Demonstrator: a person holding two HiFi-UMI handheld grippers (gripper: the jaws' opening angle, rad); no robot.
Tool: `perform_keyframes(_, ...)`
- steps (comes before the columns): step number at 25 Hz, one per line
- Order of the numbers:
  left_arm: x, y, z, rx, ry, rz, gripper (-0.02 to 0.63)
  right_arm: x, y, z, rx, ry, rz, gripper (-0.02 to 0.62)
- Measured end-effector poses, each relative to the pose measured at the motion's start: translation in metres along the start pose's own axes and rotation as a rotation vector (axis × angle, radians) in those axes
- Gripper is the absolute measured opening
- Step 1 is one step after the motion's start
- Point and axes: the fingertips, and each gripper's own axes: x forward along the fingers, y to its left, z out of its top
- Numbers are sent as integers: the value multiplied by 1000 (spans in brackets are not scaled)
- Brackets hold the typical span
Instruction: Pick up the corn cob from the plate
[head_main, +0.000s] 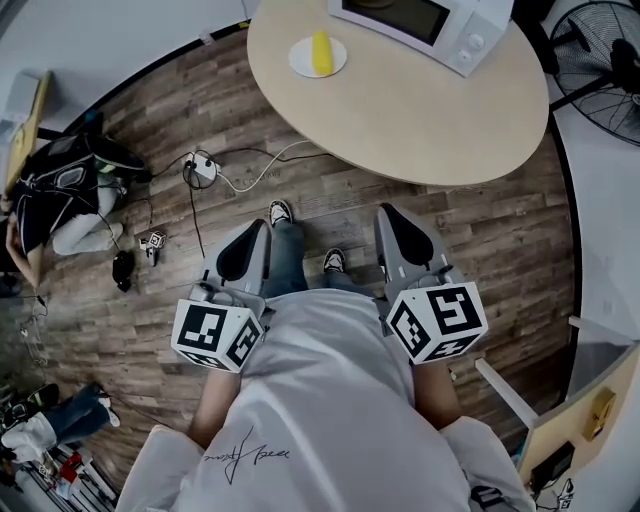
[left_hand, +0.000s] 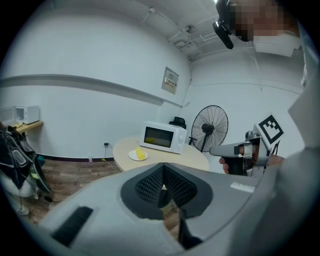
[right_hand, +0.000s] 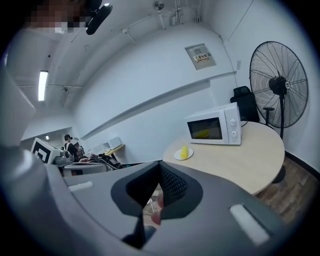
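Observation:
A yellow corn cob (head_main: 320, 52) lies on a small white plate (head_main: 303, 66) at the far left of a round beige table (head_main: 400, 110). The cob (left_hand: 140, 153) also shows in the left gripper view, and the cob (right_hand: 184, 152) in the right gripper view, far ahead of the jaws. My left gripper (head_main: 243, 250) and right gripper (head_main: 405, 238) are held close to the person's body, over the floor short of the table. Both are shut with nothing between their jaws.
A white microwave (head_main: 430, 25) stands on the table behind the plate. A black floor fan (head_main: 600, 50) stands at the right. Cables and a power strip (head_main: 203, 168) lie on the wooden floor. Bags and clothes (head_main: 70, 190) sit at the left.

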Motion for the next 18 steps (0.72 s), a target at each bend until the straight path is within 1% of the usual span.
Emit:
perform_keyframes(7,28,19,10,-3,2,-43,-9,28,-1,8,-8,6,-23,11)
perform_keyframes(13,68,39,31,4,8,-88,-9,64,-12,22,4,15,-52,11)
perform_keyframes(18,100,65,55,13,20,-129,-9,103,-17,44,6,11,-82,11)
